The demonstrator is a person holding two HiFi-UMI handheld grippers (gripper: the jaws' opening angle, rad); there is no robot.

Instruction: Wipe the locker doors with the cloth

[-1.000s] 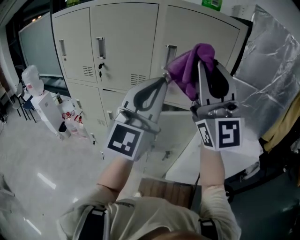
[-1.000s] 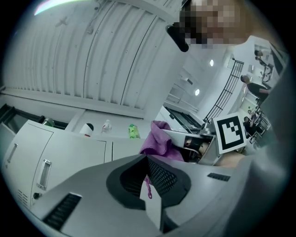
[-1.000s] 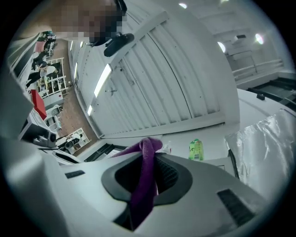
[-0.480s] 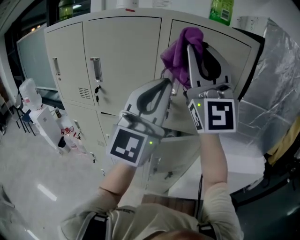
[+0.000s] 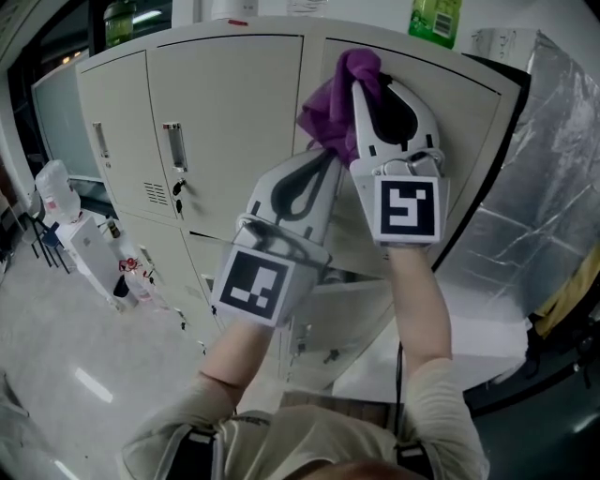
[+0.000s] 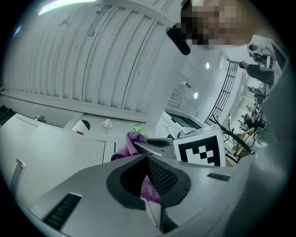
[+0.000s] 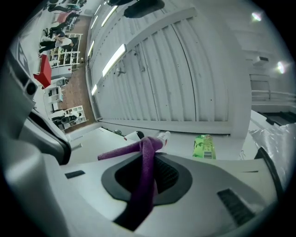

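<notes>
1. Right gripper: jaws clamped on the cloth; a purple strand is seen running between the pads and out past the tips
2. Left gripper: jaws drawn together just beside the right one; a purple fold shows in the gap behind the tips, so a corner is judged to be nipped there as well
3. Cloth: bunched, held high at the top corner of an upper locker door, next to the seam with the neighbouring doors; contact with the metal cannot be confirmed
4. Step judged: placement for the start of a wiping stroke, no large area covered yet
5. Next move calls for the wad to be pressed flat on the panel and drawn downward; the green bottle on the locker top is to be kept clear
</notes>
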